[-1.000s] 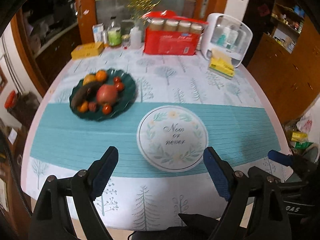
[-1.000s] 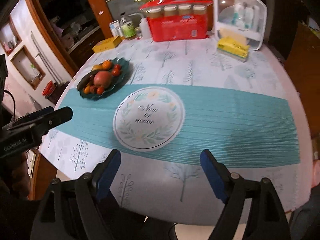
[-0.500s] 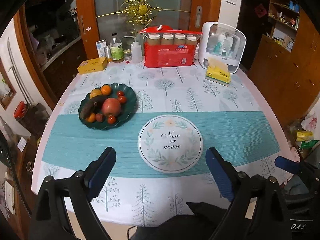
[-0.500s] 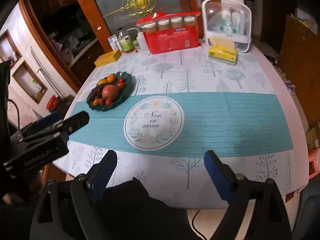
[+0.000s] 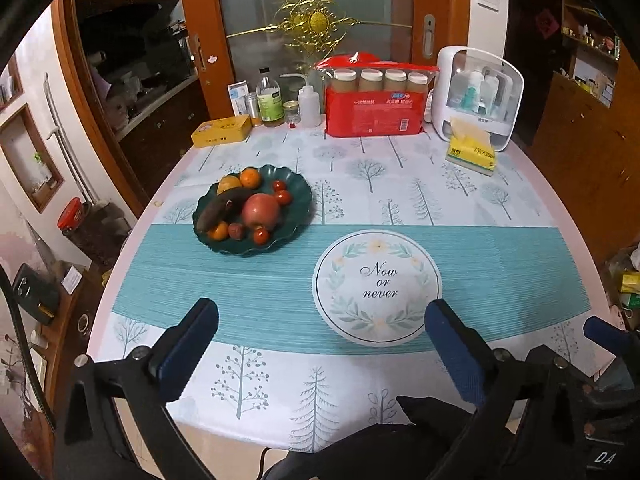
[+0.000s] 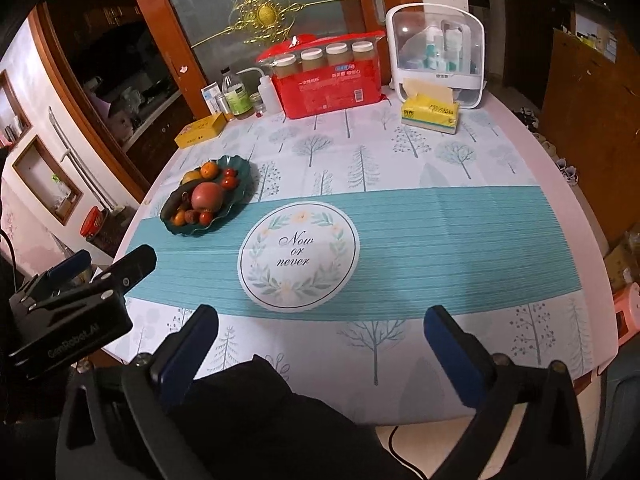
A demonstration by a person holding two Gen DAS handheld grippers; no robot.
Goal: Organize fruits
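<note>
- Both grippers, left gripper (image 5: 320,332) and right gripper (image 6: 320,330), hover above the surface (image 5: 400,184), fingers spreading, nothing between.
- Fruit fills the green plate (image 5: 298,200); the round mat (image 5: 378,286) lies bare.

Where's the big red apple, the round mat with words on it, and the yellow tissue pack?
big red apple (image 5: 261,210), left wrist view, middle of its skin.
round mat (image 5: 377,287), left wrist view, centre by the writing.
yellow tissue pack (image 6: 430,115), right wrist view, front face.

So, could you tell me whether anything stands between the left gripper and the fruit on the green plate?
Nothing visible does. The left gripper, jaws opening and empty, hangs over the near table edge; only bare tablecloth lies between it and the green plate of fruit.
</note>
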